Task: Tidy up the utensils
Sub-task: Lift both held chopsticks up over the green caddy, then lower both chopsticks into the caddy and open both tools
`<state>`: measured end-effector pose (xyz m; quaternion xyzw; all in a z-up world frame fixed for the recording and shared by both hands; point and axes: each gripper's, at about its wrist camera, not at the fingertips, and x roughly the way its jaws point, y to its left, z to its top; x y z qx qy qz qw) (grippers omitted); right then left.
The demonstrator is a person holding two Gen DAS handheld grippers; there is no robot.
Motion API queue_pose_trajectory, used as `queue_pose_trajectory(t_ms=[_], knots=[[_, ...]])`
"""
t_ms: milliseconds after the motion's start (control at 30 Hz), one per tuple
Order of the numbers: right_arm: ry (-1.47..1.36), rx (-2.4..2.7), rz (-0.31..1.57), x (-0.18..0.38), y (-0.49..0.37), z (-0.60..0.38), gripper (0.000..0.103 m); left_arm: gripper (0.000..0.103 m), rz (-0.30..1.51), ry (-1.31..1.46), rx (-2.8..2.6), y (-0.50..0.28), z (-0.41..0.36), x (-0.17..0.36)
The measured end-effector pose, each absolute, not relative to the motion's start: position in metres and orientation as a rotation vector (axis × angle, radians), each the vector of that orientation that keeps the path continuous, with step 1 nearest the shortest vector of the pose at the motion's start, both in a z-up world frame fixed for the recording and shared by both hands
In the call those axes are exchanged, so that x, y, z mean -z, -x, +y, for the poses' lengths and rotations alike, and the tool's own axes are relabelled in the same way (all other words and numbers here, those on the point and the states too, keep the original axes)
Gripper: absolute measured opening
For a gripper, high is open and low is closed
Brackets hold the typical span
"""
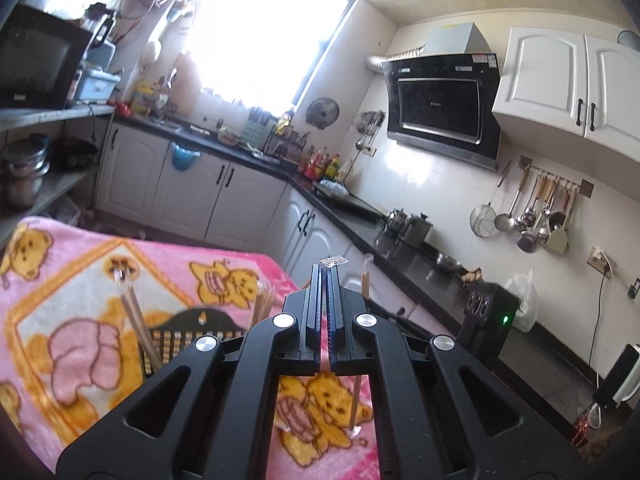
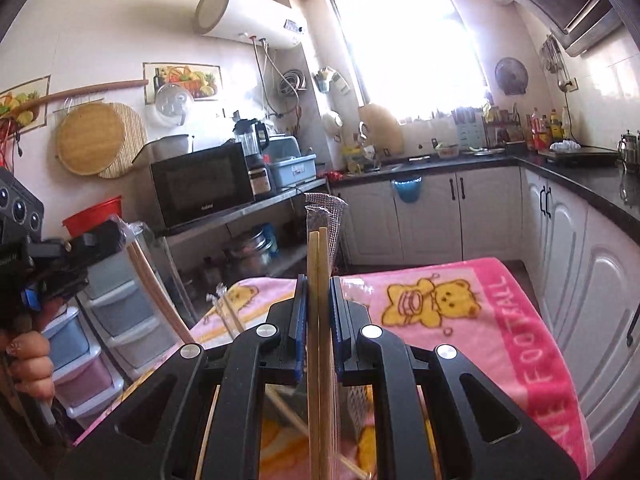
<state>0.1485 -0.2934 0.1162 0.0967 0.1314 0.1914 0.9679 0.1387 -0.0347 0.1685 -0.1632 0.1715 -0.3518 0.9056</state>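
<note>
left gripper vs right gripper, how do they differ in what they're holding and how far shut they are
The right gripper is shut on a pair of wooden chopsticks in a clear wrapper, so its fingers stay a little apart. The left gripper is pressed almost fully shut, with only a thin scrap of clear wrapper at its tips and no chopsticks between them. Both are black, blue-padded, and held above the pink bear blanket.

Blanket (image 2: 460, 292): pink, yellow cartoon bear print, white lettering on a darker pink border. Chopsticks (image 2: 319, 280): light wood. Utensil basket (image 1: 192, 332): black. Tool (image 2: 319, 292) bodies: black, blue pads.
</note>
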Motion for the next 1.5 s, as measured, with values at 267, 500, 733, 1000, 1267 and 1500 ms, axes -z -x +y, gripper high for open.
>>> queue_pose_trajectory(t_ms=[267, 500, 733, 1000, 1267, 1500], knots=[[-0.195, -0.403, 0.217, -0.13, -0.167, -0.286, 0.011, 0.001, 0.307, 0.346, 0.704, -0.159, -0.034, -0.191], [-0.182, -0.429, 0.138, -0.147, -0.183, -0.275, 0.011, 0.001, 0.305, 0.341, 0.689, -0.176, -0.034, -0.193], [-0.187, -0.445, 0.064, -0.154, -0.209, -0.265, 0.011, 0.001, 0.327, 0.35, 0.651, -0.196, -0.03, -0.184], [-0.177, -0.408, 0.049, -0.133, -0.237, -0.252, 0.011, 0.001, 0.383, 0.388, 0.658, -0.214, -0.032, -0.161], [-0.16, -0.36, 0.059, -0.107, -0.258, -0.237, 0.011, 0.001, 0.44, 0.353, 0.638, -0.225, -0.039, -0.137], [-0.167, -0.342, 0.091, -0.089, -0.262, -0.237, 0.018, 0.001, 0.487, 0.311, 0.596, -0.232, -0.044, -0.113]])
